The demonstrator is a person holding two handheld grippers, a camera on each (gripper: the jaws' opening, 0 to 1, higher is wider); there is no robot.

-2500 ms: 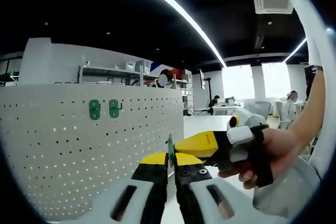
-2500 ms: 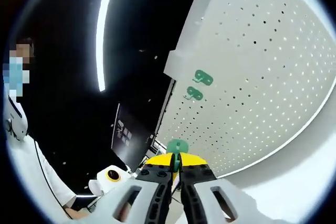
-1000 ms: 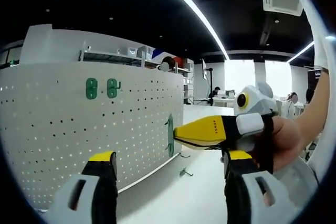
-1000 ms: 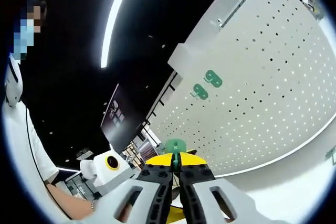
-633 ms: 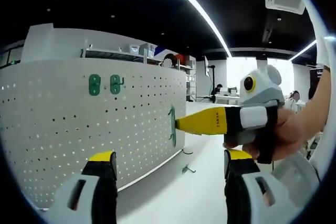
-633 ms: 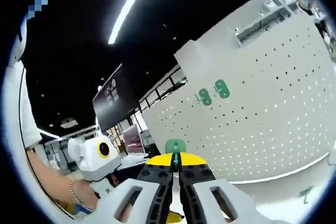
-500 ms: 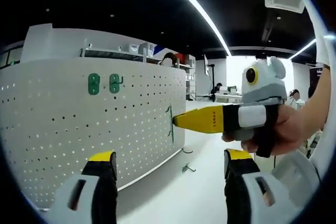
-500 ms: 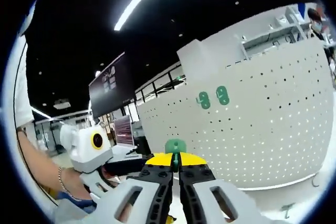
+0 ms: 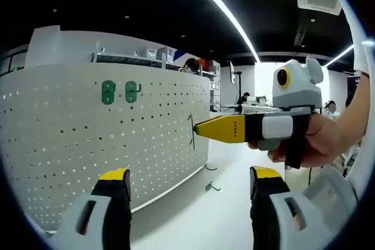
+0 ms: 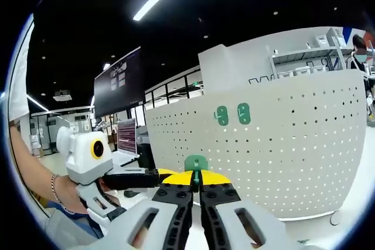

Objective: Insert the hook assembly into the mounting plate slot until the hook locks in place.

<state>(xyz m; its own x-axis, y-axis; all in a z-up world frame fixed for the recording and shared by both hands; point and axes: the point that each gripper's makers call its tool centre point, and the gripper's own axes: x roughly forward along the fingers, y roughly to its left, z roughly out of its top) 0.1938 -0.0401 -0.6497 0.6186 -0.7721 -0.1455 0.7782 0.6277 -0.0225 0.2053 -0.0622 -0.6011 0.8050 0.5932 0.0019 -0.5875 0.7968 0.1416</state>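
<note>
Hook assembly [image 10: 195,163], green, sits clenched between the closed tips of the right gripper [image 10: 196,187], in front of the white pegboard [image 10: 281,139]. Left gripper [image 9: 184,182] has its jaws spread wide, grasping nothing. Farther off, two green hooks [image 9: 120,92] already hang side by side high on the pegboard.

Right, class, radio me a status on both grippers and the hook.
Left gripper open, empty. Right gripper shut on green hook, near pegboard. Two hooks already mounted. Nothing in the way.
</note>
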